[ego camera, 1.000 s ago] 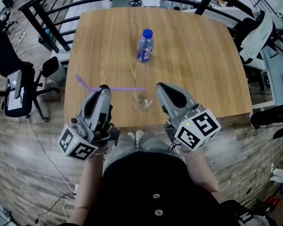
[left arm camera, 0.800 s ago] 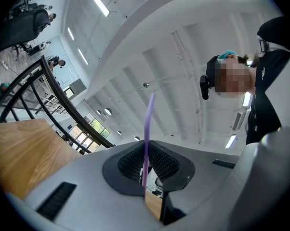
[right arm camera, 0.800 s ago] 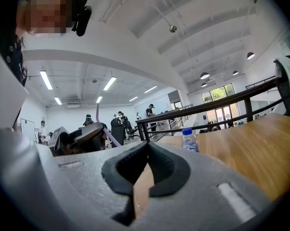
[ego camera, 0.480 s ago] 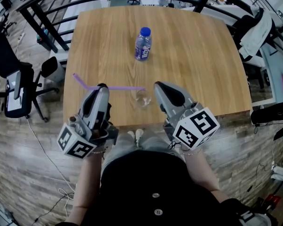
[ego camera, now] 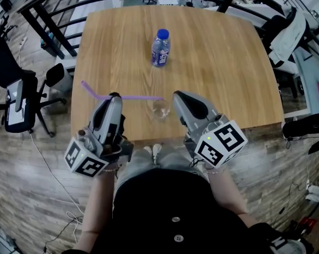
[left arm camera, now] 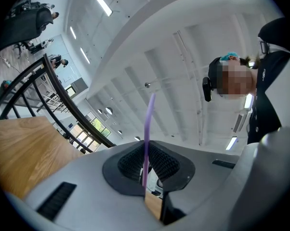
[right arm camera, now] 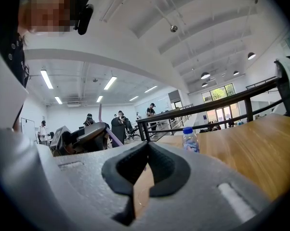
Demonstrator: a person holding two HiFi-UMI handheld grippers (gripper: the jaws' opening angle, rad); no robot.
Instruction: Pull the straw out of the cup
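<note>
Purple bendy plastic straw lies level, clamped in the left gripper. Its long end reaches right, over the clear cup, and its bent end points left. The right gripper is closed and empty.

In the head view the left claw covers the stretch of the straw it pinches. The clear cup is so faint that I cannot tell whether the straw's end touches its rim. The print on the bottle is too small to read, and in the left gripper view the straw's lower end is lost between the claw's pads.
</note>
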